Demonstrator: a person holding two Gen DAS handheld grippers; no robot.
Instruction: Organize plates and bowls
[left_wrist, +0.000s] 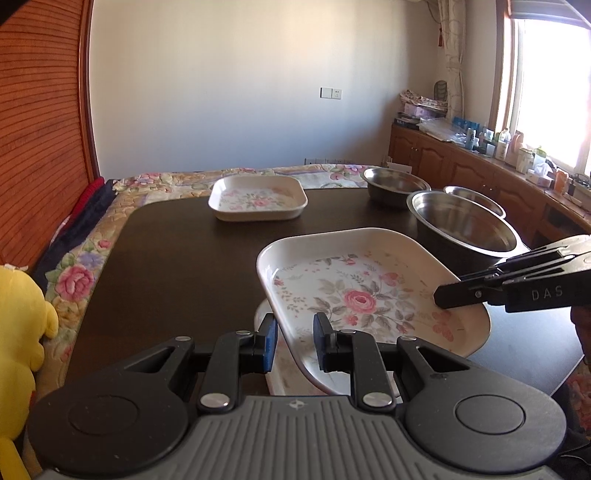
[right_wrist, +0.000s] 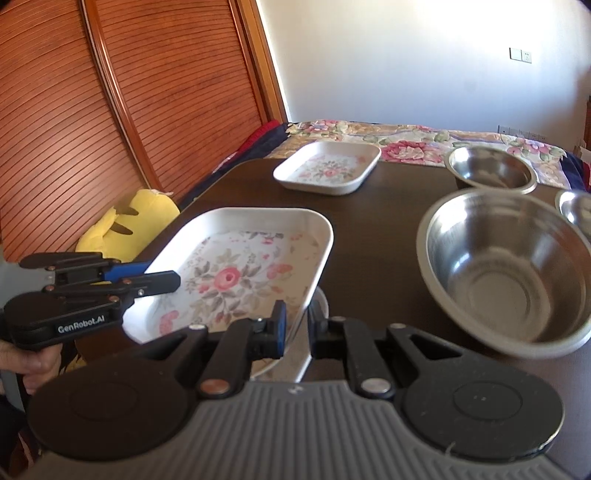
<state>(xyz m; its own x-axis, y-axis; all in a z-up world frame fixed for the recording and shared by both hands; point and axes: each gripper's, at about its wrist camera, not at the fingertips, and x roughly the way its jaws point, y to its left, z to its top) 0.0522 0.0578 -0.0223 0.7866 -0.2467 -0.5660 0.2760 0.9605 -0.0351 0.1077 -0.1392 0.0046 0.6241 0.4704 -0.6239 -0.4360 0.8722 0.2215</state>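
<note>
A square floral plate (left_wrist: 369, 291) (right_wrist: 236, 273) is held tilted above the dark table, over another white plate (left_wrist: 280, 380) partly hidden beneath it. My left gripper (left_wrist: 294, 341) is shut on its left rim, and shows in the right wrist view (right_wrist: 162, 280). My right gripper (right_wrist: 295, 334) is shut on its right rim, and shows in the left wrist view (left_wrist: 443, 295). A second floral plate (left_wrist: 258, 197) (right_wrist: 327, 168) lies at the far side. Three steel bowls stand to the right: a large one (left_wrist: 463, 229) (right_wrist: 509, 269), a smaller one (left_wrist: 393, 184) (right_wrist: 491, 170) and one behind (left_wrist: 476, 195) (right_wrist: 578, 210).
The dark table (left_wrist: 177, 266) (right_wrist: 388, 221) lies on a floral bedspread (left_wrist: 74, 280). A yellow plush toy (left_wrist: 18, 332) (right_wrist: 133, 221) sits at its left edge. A slatted wooden wardrobe (right_wrist: 110, 110) is on the left, a cluttered wooden cabinet (left_wrist: 480, 162) on the right.
</note>
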